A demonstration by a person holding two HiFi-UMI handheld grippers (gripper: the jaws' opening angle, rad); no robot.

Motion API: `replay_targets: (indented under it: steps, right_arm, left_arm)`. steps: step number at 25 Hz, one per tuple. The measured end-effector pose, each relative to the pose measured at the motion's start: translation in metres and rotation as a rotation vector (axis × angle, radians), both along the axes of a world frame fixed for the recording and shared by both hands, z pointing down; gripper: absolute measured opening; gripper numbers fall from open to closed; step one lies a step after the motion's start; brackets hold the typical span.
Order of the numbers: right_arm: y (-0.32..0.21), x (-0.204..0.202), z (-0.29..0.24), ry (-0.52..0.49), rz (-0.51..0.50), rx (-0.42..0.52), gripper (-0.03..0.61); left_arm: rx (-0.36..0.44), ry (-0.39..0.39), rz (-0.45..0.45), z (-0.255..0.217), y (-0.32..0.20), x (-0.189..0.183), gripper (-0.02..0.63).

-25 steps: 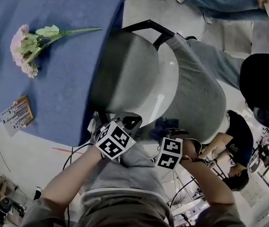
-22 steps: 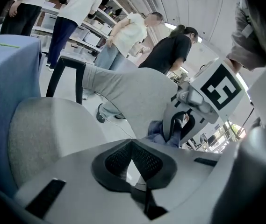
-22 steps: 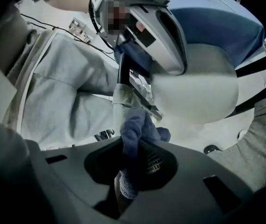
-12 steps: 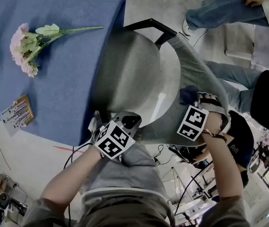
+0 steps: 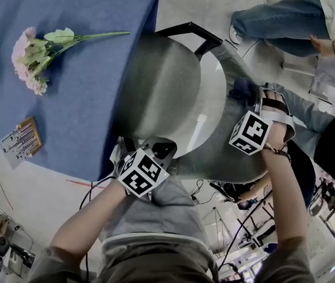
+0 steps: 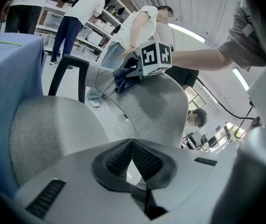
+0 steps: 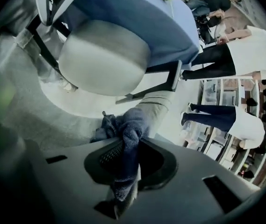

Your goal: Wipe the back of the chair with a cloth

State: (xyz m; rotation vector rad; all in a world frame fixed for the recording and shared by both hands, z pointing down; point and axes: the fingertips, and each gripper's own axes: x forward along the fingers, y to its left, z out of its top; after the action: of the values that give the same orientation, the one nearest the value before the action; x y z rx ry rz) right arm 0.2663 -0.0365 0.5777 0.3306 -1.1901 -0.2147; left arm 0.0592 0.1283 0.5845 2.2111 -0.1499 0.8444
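A grey chair stands by the table, its seat (image 5: pixel 161 93) to the left of its fabric back (image 5: pixel 238 146). My right gripper (image 5: pixel 248 99) is shut on a dark blue cloth (image 5: pixel 242 89) and presses it against the upper part of the back, near the black armrest (image 5: pixel 191 33). In the right gripper view the cloth (image 7: pixel 129 129) hangs bunched between the jaws over the chair back (image 7: pixel 34 111). My left gripper (image 5: pixel 161 150) sits at the seat's near edge. It (image 6: pixel 133 146) is shut with nothing in it and faces the seat (image 6: pixel 53 129) and the back (image 6: pixel 156 111).
A table with a blue cover (image 5: pixel 79 105) fills the left, with pink artificial flowers (image 5: pixel 32 58) and a small card (image 5: pixel 21 139) on it. People sit and stand around the chair, one with jeans-clad legs (image 5: pixel 279 19) at the top right. Cables (image 5: pixel 90 193) lie on the floor.
My right gripper has carried the cloth along the chair back, from its near lower edge up and to the right toward the armrest. The left gripper has stayed put.
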Motion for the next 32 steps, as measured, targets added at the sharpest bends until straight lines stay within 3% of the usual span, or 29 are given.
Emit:
replay_targets:
  steps: [5, 10, 15, 20, 22, 25, 28, 32]
  right_arm:
    - [0.092, -0.006, 0.034, 0.082, 0.004, -0.285, 0.072]
    - [0.203, -0.038, 0.044, 0.053, 0.082, -0.595, 0.074]
    - [0.261, -0.101, 0.030, -0.143, 0.256, -0.761, 0.072]
    - [0.287, -0.166, 0.015, -0.387, 0.358, -0.875, 0.072]
    - [0.288, -0.168, 0.015, -0.413, 0.357, -0.889, 0.072]
    - [0.271, -0.124, 0.032, -0.261, 0.243, -0.830, 0.072]
    - [0.225, -0.066, 0.050, -0.096, 0.141, -0.716, 0.072]
    - [0.128, -0.017, 0.060, 0.038, 0.091, -0.481, 0.072]
  left_arm:
    - [-0.004, -0.001, 0.006, 0.001, 0.005, 0.001, 0.015]
    - [-0.004, -0.002, 0.003, 0.002, 0.007, -0.001, 0.015]
    - [-0.004, -0.009, -0.007, 0.005, 0.007, -0.009, 0.015]
    - [-0.004, -0.018, -0.036, 0.008, 0.003, -0.016, 0.015]
    - [0.000, -0.018, -0.039, 0.009, 0.001, -0.017, 0.015]
    - [-0.005, -0.020, -0.040, 0.009, 0.003, -0.018, 0.015]
    - [-0.008, -0.023, -0.041, 0.010, 0.004, -0.019, 0.015]
    - [-0.010, -0.031, -0.049, 0.012, 0.001, -0.023, 0.015]
